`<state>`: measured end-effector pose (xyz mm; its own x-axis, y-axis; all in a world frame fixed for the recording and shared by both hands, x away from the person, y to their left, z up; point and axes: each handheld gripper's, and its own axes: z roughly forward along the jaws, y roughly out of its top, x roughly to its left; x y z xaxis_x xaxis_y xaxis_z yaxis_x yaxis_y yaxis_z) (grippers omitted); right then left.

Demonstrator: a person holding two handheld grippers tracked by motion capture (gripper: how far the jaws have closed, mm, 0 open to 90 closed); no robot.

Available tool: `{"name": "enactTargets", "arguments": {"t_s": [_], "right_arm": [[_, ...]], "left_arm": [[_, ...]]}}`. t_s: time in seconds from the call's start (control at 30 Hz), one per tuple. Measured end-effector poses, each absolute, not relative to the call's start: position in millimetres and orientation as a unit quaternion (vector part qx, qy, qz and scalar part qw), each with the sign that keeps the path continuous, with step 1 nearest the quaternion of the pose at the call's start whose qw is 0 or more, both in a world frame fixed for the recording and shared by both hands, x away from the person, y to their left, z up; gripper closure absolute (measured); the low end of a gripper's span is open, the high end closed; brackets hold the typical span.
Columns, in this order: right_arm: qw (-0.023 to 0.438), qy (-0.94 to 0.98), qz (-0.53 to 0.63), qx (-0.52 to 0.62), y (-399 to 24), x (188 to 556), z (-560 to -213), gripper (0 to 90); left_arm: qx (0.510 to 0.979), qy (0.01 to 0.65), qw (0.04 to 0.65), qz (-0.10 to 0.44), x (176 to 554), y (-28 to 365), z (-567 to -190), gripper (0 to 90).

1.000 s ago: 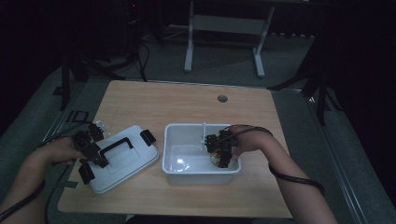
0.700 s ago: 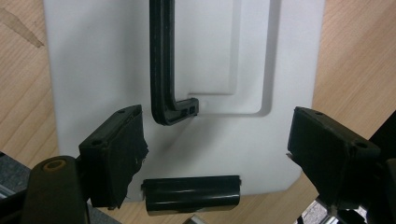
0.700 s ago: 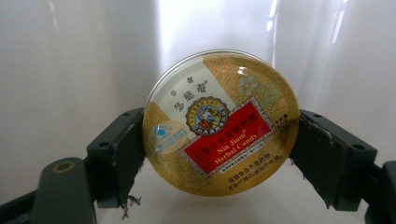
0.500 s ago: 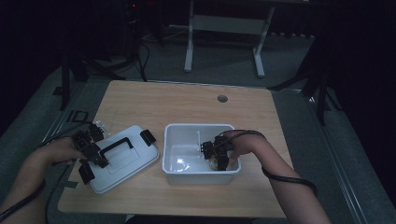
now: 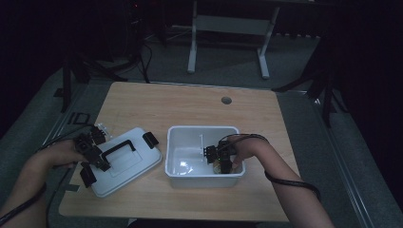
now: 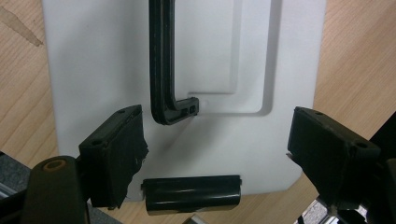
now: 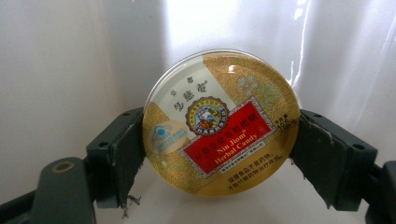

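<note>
Inside the white plastic bin [image 5: 202, 135], my right gripper [image 7: 215, 154] clenched the round gold candy tin [image 7: 220, 122]; my left gripper [image 6: 217, 158] hung released over the white lid [image 6: 107, 60].

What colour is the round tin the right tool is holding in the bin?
Gold round candy tin, with a red label band and a cream patch; clearest in the right gripper view.

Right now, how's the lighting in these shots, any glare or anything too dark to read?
High view: dim, the room black, the table underlit. Right gripper view: bright, glare streaks on the white bin wall, a small highlight on the candy tin, its label sharp. Left gripper view: even light, the lid clear.
</note>
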<state>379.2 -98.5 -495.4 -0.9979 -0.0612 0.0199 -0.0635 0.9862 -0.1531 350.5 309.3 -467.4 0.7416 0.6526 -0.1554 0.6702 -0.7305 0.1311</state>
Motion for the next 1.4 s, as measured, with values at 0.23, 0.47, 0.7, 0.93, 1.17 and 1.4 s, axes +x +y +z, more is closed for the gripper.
{"name": "enactTargets", "arguments": {"t_s": [0.23, 0.47, 0.7, 0.93, 1.17, 1.4], "right_arm": [[0.012, -0.997, 0.075, 0.018, -97.9, 380.6, -494.5, 19.9], [0.001, -0.998, 0.065, 0.013, -97.9, 380.2, -489.0, 19.3], [-0.006, -0.998, 0.056, 0.012, -102.8, 377.3, -475.0, 13.3], [-0.025, -0.999, 0.002, 0.024, -107.2, 375.1, -446.8, 13.1], [-0.038, -0.998, -0.035, 0.023, -118.5, 371.7, -413.9, 13.8], [-0.054, -0.995, -0.077, 0.010, -142.5, 366.1, -380.2, 14.0]], "left_arm": [[0.930, 0.355, 0.085, -0.050, 351.1, 307.1, -467.7, 18.3], [0.930, 0.353, 0.085, -0.051, 350.5, 305.4, -468.1, 18.3], [0.930, 0.354, 0.083, -0.049, 350.3, 305.7, -466.4, 18.3], [0.930, 0.354, 0.081, -0.052, 349.8, 305.5, -468.0, 18.3], [0.930, 0.355, 0.079, -0.049, 349.7, 305.9, -465.9, 18.3], [0.930, 0.355, 0.079, -0.050, 350.6, 305.3, -465.6, 18.3]]}}
